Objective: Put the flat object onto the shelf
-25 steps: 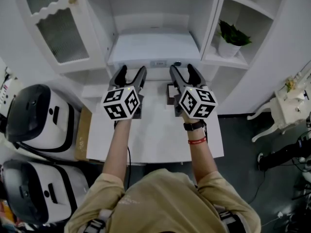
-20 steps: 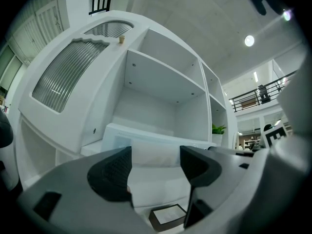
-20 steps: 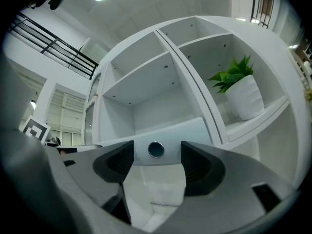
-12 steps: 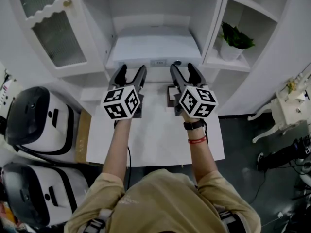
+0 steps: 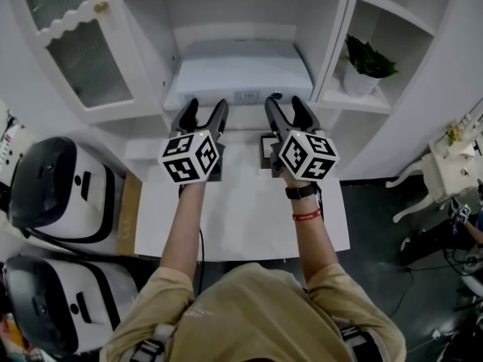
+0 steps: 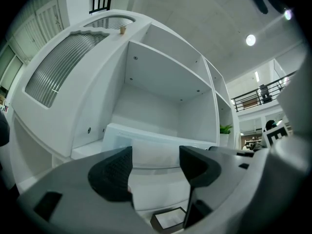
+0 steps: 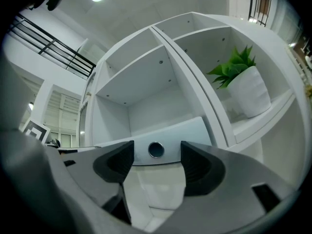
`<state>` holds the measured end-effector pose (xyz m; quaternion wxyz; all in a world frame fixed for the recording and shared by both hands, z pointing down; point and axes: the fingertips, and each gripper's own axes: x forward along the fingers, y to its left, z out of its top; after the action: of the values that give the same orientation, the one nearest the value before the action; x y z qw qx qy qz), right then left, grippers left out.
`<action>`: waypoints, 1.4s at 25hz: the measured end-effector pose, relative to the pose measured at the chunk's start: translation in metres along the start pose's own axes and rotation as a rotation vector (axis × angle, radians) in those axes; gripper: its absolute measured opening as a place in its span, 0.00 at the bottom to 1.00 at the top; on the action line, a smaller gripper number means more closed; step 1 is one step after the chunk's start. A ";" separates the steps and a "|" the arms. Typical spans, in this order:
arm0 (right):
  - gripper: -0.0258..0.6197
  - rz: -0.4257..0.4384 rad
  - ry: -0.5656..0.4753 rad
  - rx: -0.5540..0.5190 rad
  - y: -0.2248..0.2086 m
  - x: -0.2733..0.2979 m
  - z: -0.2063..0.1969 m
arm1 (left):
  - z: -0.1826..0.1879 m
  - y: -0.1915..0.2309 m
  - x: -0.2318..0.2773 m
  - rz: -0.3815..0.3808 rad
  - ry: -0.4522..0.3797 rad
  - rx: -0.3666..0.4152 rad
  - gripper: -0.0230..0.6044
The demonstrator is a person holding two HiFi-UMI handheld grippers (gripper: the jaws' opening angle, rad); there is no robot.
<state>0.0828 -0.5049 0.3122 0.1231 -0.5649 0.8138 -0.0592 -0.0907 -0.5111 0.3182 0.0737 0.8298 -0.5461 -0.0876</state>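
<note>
Flat object (image 5: 238,70) already lies on shelf (image 5: 241,115); left gripper (image 5: 204,106) & right gripper (image 5: 285,102) just in front of it, both spread w/ nothing between, so task looks approx. done.

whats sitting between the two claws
A small dark-framed square object on the white desk, close beside the right claw; the head view shows it.

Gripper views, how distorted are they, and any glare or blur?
Left gripper view: strong fisheye, the white shelf cabinet bulges into curves, dark corners, a round ceiling lamp is blown out. Right gripper view: same bending, green potted plant sharp, near jaws soft. Head view: milder bending, even light.
</note>
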 end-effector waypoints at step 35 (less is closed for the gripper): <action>0.46 -0.047 0.039 -0.039 -0.002 -0.038 -0.018 | -0.022 -0.005 -0.030 0.001 0.008 0.073 0.54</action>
<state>0.0919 -0.4712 0.3351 0.0948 -0.5850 0.8034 -0.0570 -0.0923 -0.4811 0.3405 0.0458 0.8320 -0.5491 -0.0643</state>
